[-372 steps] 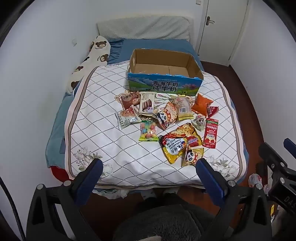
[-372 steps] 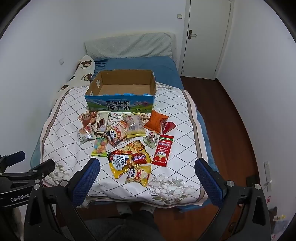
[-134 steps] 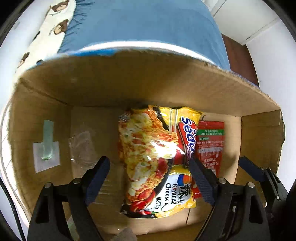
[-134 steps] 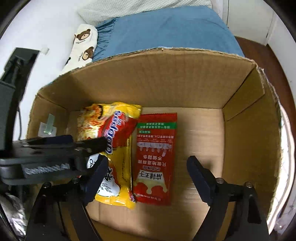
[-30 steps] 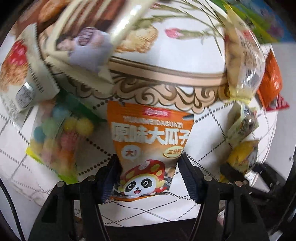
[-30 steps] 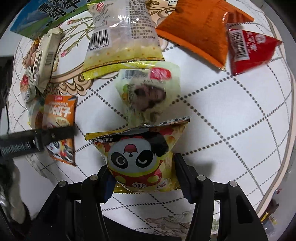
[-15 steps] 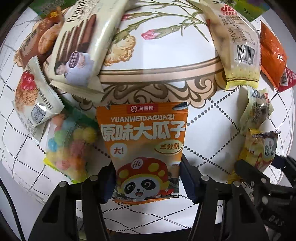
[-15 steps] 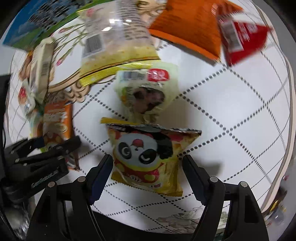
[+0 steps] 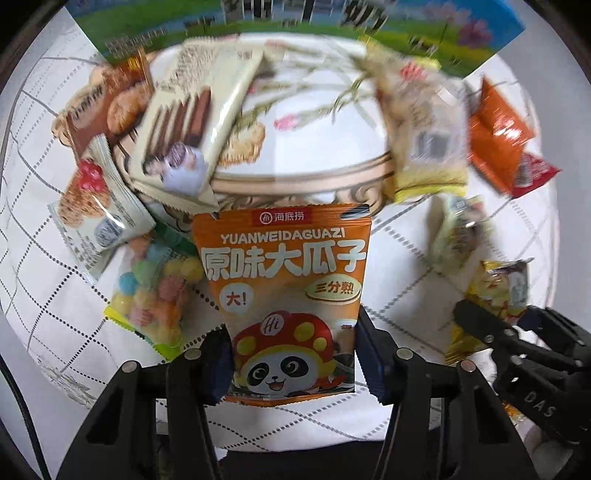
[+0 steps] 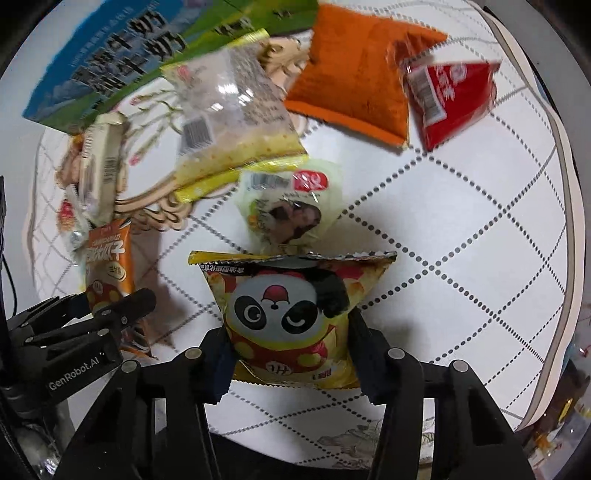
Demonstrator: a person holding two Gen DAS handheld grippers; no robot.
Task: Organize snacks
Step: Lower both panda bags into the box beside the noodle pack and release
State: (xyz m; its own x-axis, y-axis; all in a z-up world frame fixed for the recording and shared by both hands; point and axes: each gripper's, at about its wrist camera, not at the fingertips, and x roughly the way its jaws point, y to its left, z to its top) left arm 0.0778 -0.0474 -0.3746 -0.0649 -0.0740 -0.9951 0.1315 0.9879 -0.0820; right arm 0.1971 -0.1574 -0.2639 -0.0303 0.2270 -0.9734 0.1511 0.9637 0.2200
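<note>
My left gripper (image 9: pixel 291 354) points down with its jaws closing, the pads pressing the lower sides of an orange seed bag with a panda (image 9: pixel 284 266), held just above the quilt. My right gripper (image 10: pixel 290 350) is closing too, its pads squeezing a yellow panda chip bag (image 10: pixel 291 295). The left wrist view shows that chip bag (image 9: pixel 498 288) at the right in the other gripper. The blue-green milk carton box (image 9: pixel 295 22) stands behind the snacks, its inside hidden.
Loose snacks lie on the white diamond-pattern quilt (image 10: pixel 461 240): a coloured candy bag (image 9: pixel 155 291), a chocolate stick pack (image 9: pixel 188 122), a cookie packet (image 9: pixel 96 214), a clear yellow bag (image 10: pixel 232 122), a small green packet (image 10: pixel 288 210), an orange pouch (image 10: pixel 351 88), a red packet (image 10: pixel 450 99).
Both grippers have closed on their bags and risen from the quilt. The right jaws stood wide around the chip bag half a second ago and now pinch it.
</note>
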